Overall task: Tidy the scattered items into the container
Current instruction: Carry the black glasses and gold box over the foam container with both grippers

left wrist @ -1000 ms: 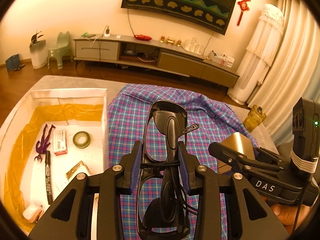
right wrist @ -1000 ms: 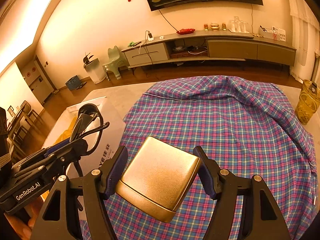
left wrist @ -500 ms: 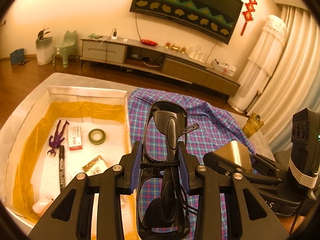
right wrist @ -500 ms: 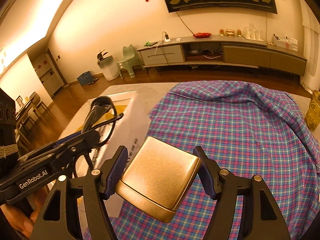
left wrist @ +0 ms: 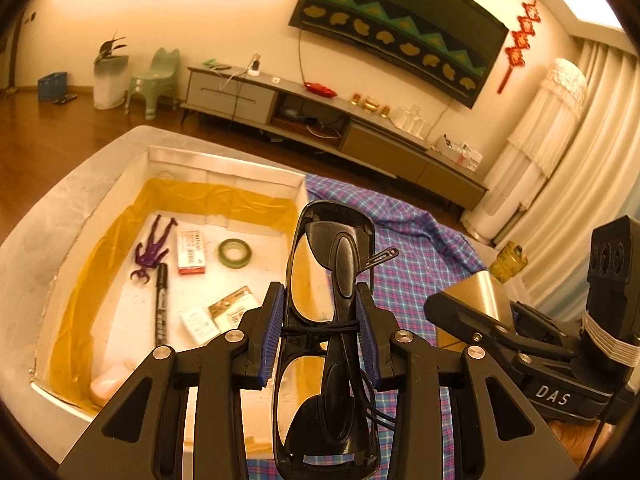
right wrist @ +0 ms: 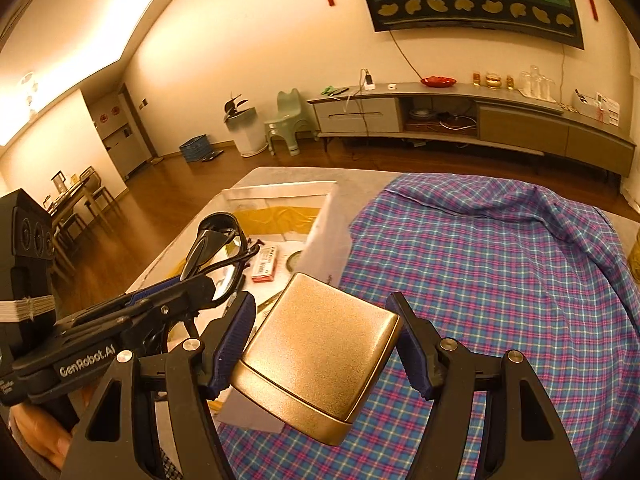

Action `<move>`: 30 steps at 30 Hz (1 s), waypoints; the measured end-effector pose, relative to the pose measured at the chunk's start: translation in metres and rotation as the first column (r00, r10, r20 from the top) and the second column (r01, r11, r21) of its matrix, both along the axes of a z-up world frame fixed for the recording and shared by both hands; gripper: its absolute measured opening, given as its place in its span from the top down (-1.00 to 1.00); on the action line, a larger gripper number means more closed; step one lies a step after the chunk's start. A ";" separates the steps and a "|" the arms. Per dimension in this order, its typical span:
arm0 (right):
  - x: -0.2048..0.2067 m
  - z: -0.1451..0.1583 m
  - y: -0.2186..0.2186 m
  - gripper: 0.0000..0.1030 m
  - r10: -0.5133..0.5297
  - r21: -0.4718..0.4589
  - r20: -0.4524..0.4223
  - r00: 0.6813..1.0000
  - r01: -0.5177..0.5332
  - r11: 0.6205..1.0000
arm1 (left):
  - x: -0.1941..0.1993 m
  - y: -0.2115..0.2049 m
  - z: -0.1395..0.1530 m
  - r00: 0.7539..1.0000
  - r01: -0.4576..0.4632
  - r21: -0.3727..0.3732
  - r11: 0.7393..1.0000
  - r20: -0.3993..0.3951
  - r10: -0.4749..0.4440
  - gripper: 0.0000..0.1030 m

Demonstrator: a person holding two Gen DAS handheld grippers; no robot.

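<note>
Left tool (left wrist: 320, 328): clamping folded black sunglasses (left wrist: 332, 320), lower centre, over the white container (left wrist: 224, 168).
Right tool (right wrist: 324, 344): gripping a gold tin (right wrist: 316, 356), lower centre, above plaid cloth (right wrist: 500, 280).

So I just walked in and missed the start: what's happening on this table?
A person is tidying loose items into the white box with two handheld grippers. The left gripper is clamped on folded black glasses, held near the box's right wall. The right gripper is clamped on a gold case above the plaid cloth beside the box. A marker, tape roll, purple figure and small packets already lie in the box.
</note>
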State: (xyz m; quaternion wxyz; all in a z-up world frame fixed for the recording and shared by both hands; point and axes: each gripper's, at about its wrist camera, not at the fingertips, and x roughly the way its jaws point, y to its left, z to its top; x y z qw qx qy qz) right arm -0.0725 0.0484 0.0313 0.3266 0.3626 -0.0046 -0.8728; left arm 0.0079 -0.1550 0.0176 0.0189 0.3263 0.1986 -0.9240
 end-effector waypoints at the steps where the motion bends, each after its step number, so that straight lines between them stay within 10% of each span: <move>1: 0.001 0.001 -0.002 -0.33 0.005 -0.002 -0.001 1.000 -0.005 1.000 | 0.001 -0.003 0.000 1.000 -0.003 0.002 1.000 -0.002 0.003 0.31; 30: -0.008 -0.003 -0.079 -0.33 0.155 -0.033 0.033 0.987 -0.153 0.988 | 0.003 -0.113 -0.040 0.983 -0.182 0.165 0.969 0.042 0.177 0.30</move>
